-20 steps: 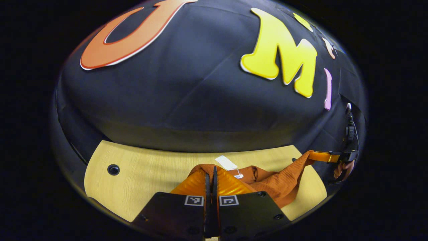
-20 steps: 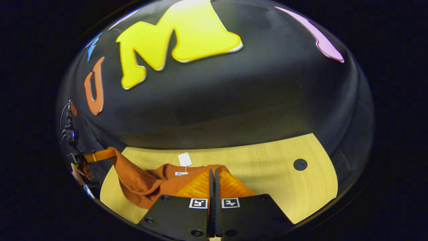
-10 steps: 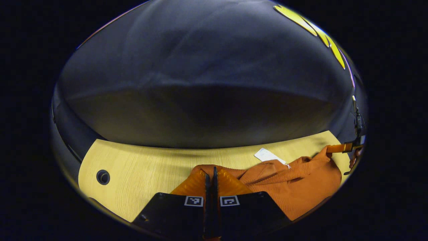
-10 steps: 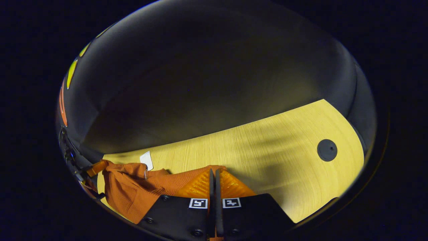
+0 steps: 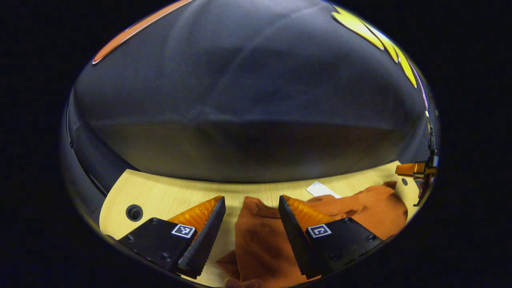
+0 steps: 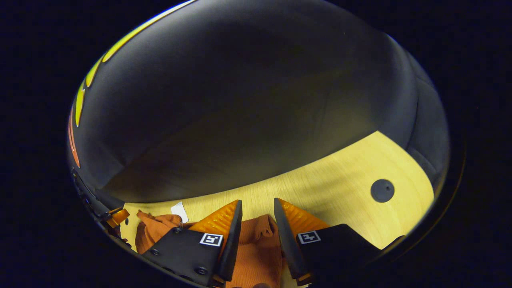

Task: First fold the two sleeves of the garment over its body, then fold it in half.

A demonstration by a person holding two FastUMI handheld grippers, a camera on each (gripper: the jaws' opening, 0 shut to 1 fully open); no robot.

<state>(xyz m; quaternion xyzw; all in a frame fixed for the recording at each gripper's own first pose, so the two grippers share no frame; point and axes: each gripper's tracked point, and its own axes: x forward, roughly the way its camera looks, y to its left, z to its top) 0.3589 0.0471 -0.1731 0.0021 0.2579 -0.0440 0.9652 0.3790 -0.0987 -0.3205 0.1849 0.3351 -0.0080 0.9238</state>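
Both the left gripper (image 5: 252, 204) and right gripper (image 6: 258, 208) were spread wide, nothing gripped. The garment (image 5: 264, 244) was left bunched on the surface (image 5: 168, 192); uneven sleeves could easily get missed.

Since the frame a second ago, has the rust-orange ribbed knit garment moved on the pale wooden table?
Yes. The rust-orange ribbed knit garment has dropped from the air onto the pale wooden table, lying flat near its round hole, released by both opened tools.

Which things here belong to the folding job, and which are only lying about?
Belonging to the job:
- orange garment
- left gripper, open
- right gripper, open

Only there:
- wooden table
- white tag on the garment
- round table holes
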